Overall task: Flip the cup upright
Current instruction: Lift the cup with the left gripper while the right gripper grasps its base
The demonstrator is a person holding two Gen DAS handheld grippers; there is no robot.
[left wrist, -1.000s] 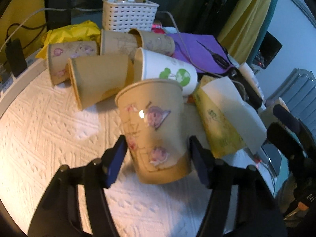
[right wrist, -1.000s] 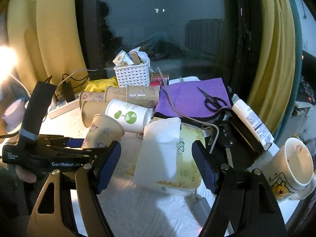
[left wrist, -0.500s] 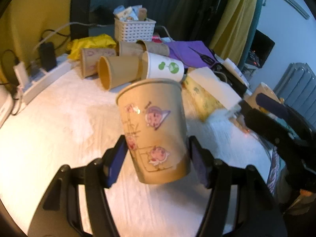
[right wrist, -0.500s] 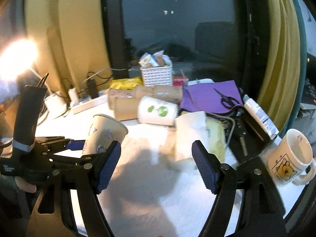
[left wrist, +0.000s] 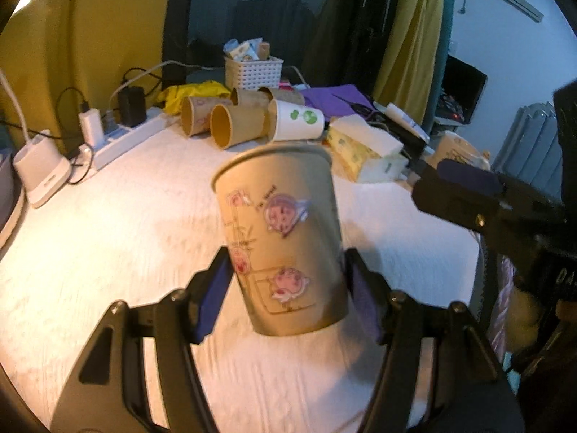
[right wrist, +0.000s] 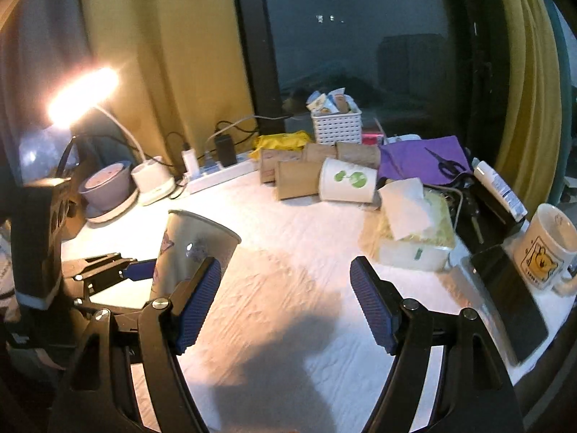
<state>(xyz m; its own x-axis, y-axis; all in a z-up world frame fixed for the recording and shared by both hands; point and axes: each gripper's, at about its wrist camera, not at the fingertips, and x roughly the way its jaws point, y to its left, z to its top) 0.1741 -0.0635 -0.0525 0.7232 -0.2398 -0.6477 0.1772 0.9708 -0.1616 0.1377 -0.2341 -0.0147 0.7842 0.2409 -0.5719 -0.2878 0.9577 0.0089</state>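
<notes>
My left gripper (left wrist: 288,288) is shut on a tan paper cup (left wrist: 285,241) with pink cartoon prints, held mouth up and slightly tilted above the white tablecloth (left wrist: 108,238). The same cup (right wrist: 193,252) and the left gripper (right wrist: 144,270) show at the left of the right wrist view. My right gripper (right wrist: 285,303) is open and empty above the cloth; it also shows at the right of the left wrist view (left wrist: 465,176). Several paper cups (left wrist: 234,124) and a white cup with green print (left wrist: 297,121) lie on their sides at the back.
A tissue pack (right wrist: 414,231), a mug (right wrist: 544,249) and a dark phone (right wrist: 508,299) sit at the right. A power strip (right wrist: 220,175), lamp base (right wrist: 151,184), white basket (right wrist: 335,126) and purple cloth with scissors (right wrist: 432,158) line the back.
Both grippers pulled back and rose from the pile of cups. The left gripper kept the tan cup and carried it away from the pile, mouth up. The right gripper stayed open.
</notes>
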